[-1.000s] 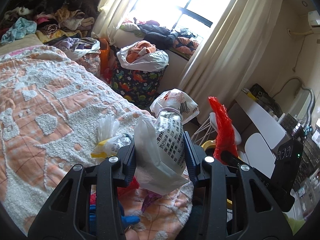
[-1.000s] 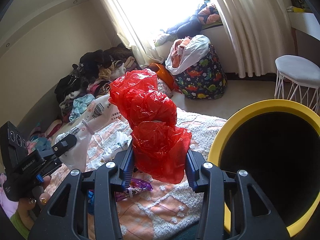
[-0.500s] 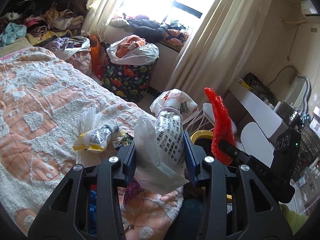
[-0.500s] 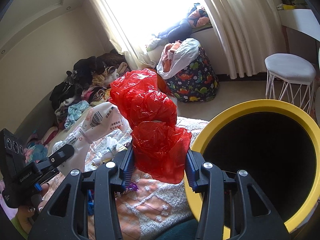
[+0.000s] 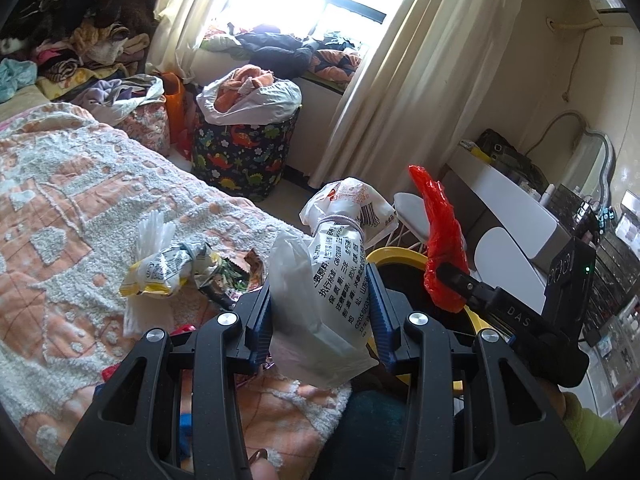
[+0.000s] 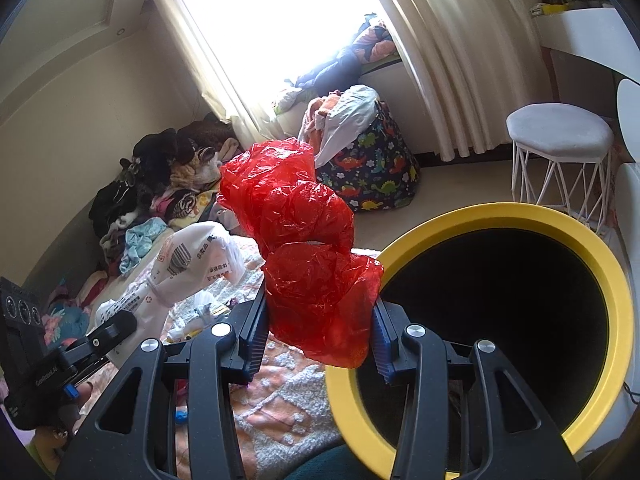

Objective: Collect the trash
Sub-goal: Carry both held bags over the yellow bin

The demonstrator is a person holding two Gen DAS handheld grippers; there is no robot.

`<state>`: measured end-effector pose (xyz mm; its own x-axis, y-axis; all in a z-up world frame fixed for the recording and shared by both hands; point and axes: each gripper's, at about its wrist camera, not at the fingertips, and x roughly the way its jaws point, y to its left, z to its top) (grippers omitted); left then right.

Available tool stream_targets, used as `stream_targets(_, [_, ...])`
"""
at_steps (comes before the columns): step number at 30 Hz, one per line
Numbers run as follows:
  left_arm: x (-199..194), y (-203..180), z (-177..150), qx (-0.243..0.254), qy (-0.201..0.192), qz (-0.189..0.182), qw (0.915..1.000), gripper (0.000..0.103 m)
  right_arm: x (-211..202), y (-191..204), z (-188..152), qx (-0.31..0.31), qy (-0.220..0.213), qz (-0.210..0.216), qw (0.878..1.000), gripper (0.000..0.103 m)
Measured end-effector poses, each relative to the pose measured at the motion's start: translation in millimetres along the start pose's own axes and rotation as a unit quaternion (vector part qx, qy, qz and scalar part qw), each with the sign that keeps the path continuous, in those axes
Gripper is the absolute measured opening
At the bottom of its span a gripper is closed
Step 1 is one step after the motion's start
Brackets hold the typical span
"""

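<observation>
A: Fingers first. Left gripper (image 5: 320, 312) is pinching the white printed bag (image 5: 332, 280) across its lower half; blue pads press in on both sides. Right gripper (image 6: 320, 320) is pinching the red plastic bag (image 6: 308, 248) low down, with most of it bunched up above the fingers.

B: Handling?

A: Both look like thin film: light, soft, no stiffness. The red one is crumpled and springy, so it should cling rather than drop clean when let go. The white one is tied off near its top with a band and looks part filled, so a bit more weight, probably falls better. Film is slippery, so pinch a gathered fold, not a single layer.

B: Where do they go?

A: Yellow-rimmed bin (image 6: 616, 320), black inside, mouth open. Red bag is at the rim's near left edge, not yet over the hole. White bag is further left, above the bed (image 5: 80, 208).

B: More trash?

A: Yes. A yellow-and-white wrapper (image 5: 160, 276) and other wrappers lie on the fuzzy orange-and-white bedspread near the bed's edge. Soft surface, fingers will sink in.

B: Room?

A: Cluttered: clothes pile, dinosaur-print hamper (image 6: 372, 176), white stool (image 6: 560, 140), curtains, strong window glare.
</observation>
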<state>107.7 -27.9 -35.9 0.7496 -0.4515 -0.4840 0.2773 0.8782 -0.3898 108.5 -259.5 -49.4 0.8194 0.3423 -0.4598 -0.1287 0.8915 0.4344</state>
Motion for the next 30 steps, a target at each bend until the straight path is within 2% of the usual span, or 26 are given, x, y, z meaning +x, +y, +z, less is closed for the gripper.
stream_targets(30, [23.7, -44.1, -14.5, 0.050, 0.034, -0.024, 0.9979, 0.034, -15.2, -49.9, 9.2, 0.045, -0.030, -0.052, 0.997, 0.041])
